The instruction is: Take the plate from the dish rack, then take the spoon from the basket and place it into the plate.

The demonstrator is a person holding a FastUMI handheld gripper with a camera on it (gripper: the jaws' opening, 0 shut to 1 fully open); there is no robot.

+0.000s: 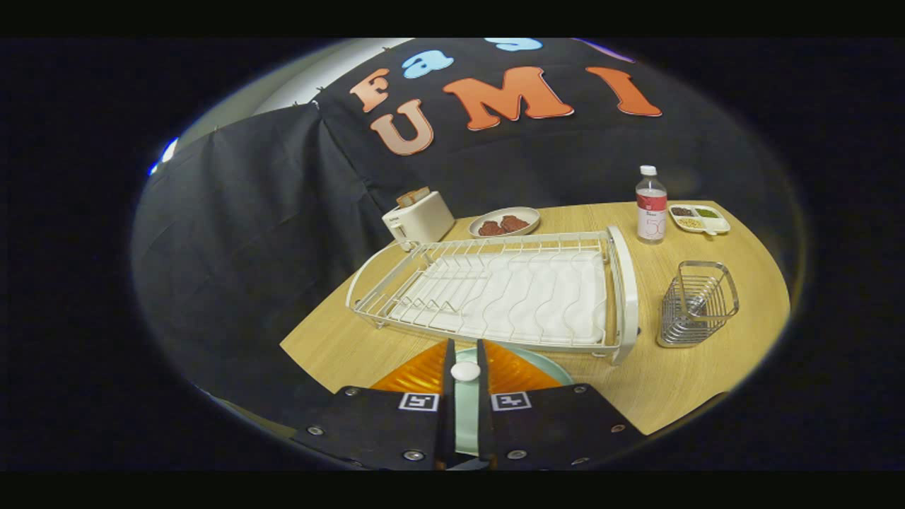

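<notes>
While I look forward along the fingers, this is what I read off the scene.

Gripper (464, 353): I have its two fingers drawn close together, pressing from both sides on the edge of the plate.
Plate (544, 355): pale green; I see it edge-on as a thin strip running back between the fingers, with its rim curving out to the right just ahead of the fingertips. It sits low over the near edge of the table, just in front of the dish rack.
Dish rack (495, 290): white wire frame over a ribbed white drip tray, beyond the fingers in the middle of the table; I see no dishes standing in its slots.
Basket (696, 304): metal wire, upright, right of the rack and apart from it.
Spoon (696, 305): I make out a metal shape inside the basket, too small for me to tell how it stands.
Table (679, 382): light wood.
Toaster (418, 218): white, behind the rack's far left corner, with toast sticking out of the top.
Oval dish (505, 221): behind the rack, holding reddish-brown food.
Bottle (651, 205): clear, white cap, red label, upright past the rack's far right corner.
Divided tray (698, 219): white, just right of the bottle, small portions of food in its compartments.
</notes>
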